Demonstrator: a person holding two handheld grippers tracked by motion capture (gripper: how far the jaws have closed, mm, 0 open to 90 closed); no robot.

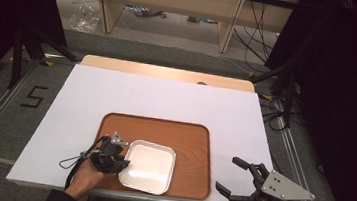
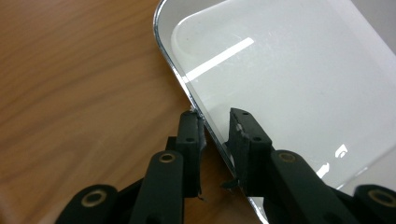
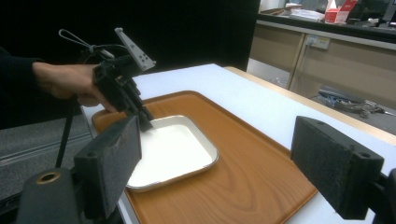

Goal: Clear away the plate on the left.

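My left gripper (image 2: 212, 128): jaws straddle the near-left rim of the white plate (image 2: 289, 88), one outside over the wood, one inside over the plate floor. Small gap shows between the rim and each pad in the left gripper view, so I can't tell if they're actually clamped; they're close together, rim between them. From the right gripper view the left gripper (image 3: 142, 122) comes down tilted onto the plate's (image 3: 173, 149) far-left edge, grey three-cornered plate on top, cable loop trailing behind my hand (image 3: 70, 81).

My right gripper (image 1: 238, 179): jaws wide apart, holding nothing, hovering off the worktop's near-right corner. In its own view the two black pads frame the scene, well clear of everything.

Plate: square, rounded corners, shallow, white, empty, lying flat. High view puts it (image 1: 148, 166) in the near-middle part of the tray (image 1: 194, 147), its near edge close to the tray's near rim.

Tray: brown wood-grain, rectangular, rounded corners, sits on the near half of the white worktop (image 1: 166, 99), its near edge close to the worktop's near edge.

Beyond: wooden strip along the worktop's far edge, pale wooden shelving (image 1: 172, 2) on the floor behind, cables on the floor, a black "5" mark (image 1: 33, 96) left of the worktop, dark curtains both sides.
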